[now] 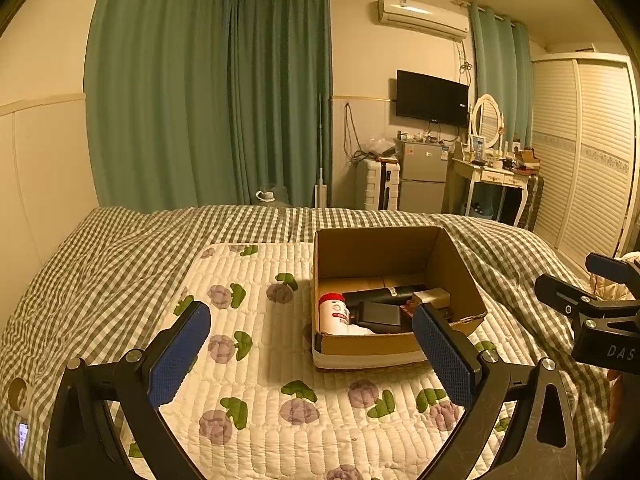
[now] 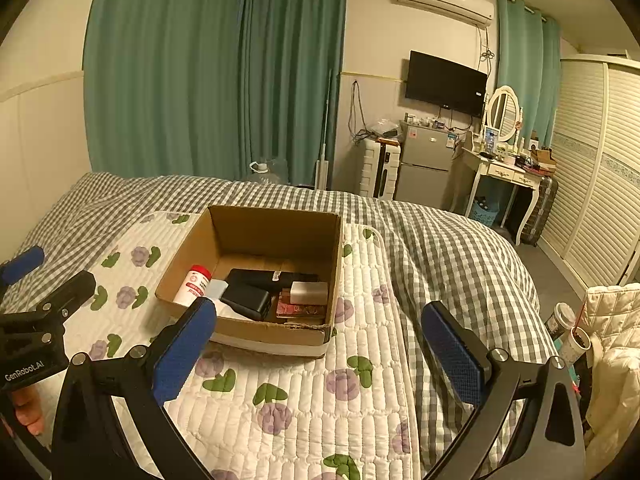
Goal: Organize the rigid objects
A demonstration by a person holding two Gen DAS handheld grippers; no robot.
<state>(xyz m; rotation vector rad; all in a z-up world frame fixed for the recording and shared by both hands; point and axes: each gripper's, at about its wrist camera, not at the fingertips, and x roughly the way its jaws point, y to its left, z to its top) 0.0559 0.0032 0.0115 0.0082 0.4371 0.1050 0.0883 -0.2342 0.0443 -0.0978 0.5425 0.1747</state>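
Note:
An open cardboard box [image 1: 460,272] [image 2: 192,248] sits on a floral quilted mat [image 1: 256,360] [image 2: 312,384] on the bed. Inside lie a white bottle with a red cap [image 1: 334,314] [image 2: 193,285], a black cylinder [image 1: 384,294] [image 2: 256,277], a black block [image 1: 380,317] [image 2: 245,299], a pale block [image 2: 308,292] and a reddish flat pack [image 2: 300,310]. My left gripper [image 1: 312,354] is open and empty, just short of the box's near side. My right gripper [image 2: 320,354] is open and empty, near the box's near right corner.
The bed has a grey checked cover [image 1: 120,248] [image 2: 448,248]. Paper cups [image 2: 568,332] and a cream quilted cloth [image 2: 616,344] sit off the bed's right side. A fridge [image 2: 424,164], dressing table [image 2: 504,172] and wardrobe [image 2: 592,184] stand behind.

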